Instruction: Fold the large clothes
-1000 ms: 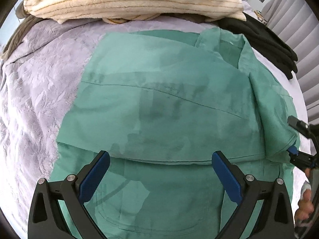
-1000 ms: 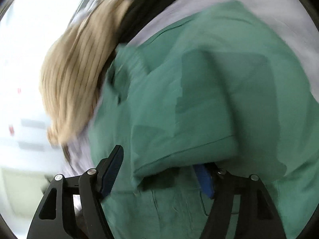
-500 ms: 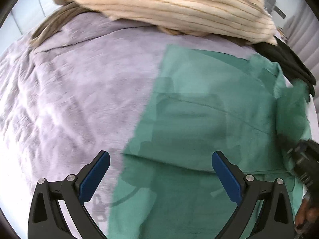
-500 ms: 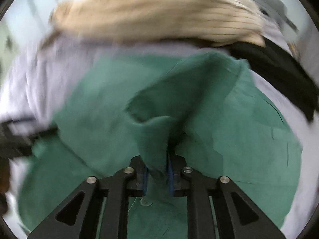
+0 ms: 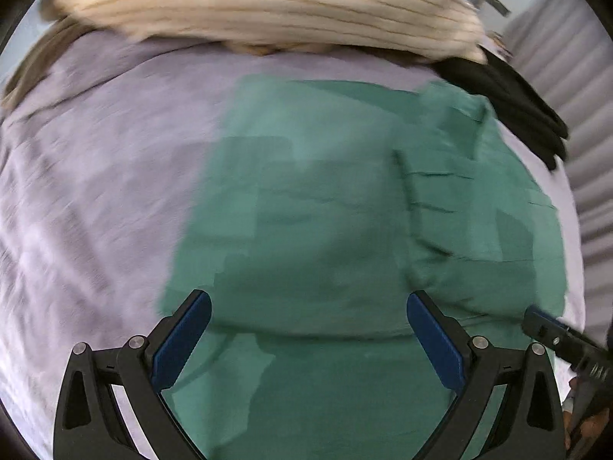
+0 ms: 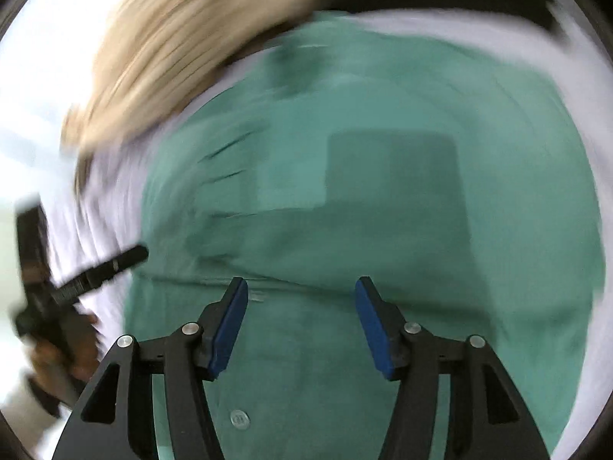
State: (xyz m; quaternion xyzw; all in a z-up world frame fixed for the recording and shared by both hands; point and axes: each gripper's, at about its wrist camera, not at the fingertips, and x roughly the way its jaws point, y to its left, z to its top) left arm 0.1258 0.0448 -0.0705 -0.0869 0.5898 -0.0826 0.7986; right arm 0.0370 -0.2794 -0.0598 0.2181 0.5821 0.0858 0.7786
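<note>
A green shirt (image 5: pixel 325 230) lies partly folded on the lilac bedspread (image 5: pixel 95 191); its right side is folded inward, with creases near the collar. It fills the right wrist view (image 6: pixel 383 211), where a button shows near the bottom. My left gripper (image 5: pixel 308 326) is open and empty above the shirt's lower part. My right gripper (image 6: pixel 300 314) is open and empty over the shirt; one of its fingers (image 5: pixel 551 331) shows at the right edge of the left wrist view. The left gripper's finger (image 6: pixel 115 264) shows at the left of the right wrist view.
A cream striped blanket (image 5: pixel 268 4) is piled at the far side of the bed, also in the right wrist view (image 6: pixel 184 50). A black garment (image 5: pixel 513 99) lies at the far right beside the shirt. Grey curtains (image 5: pixel 567 57) hang at the right.
My right gripper has let go of the shirt's fold and opened, leaving the right side laid over the shirt. My left gripper has shifted back to the right over the shirt.
</note>
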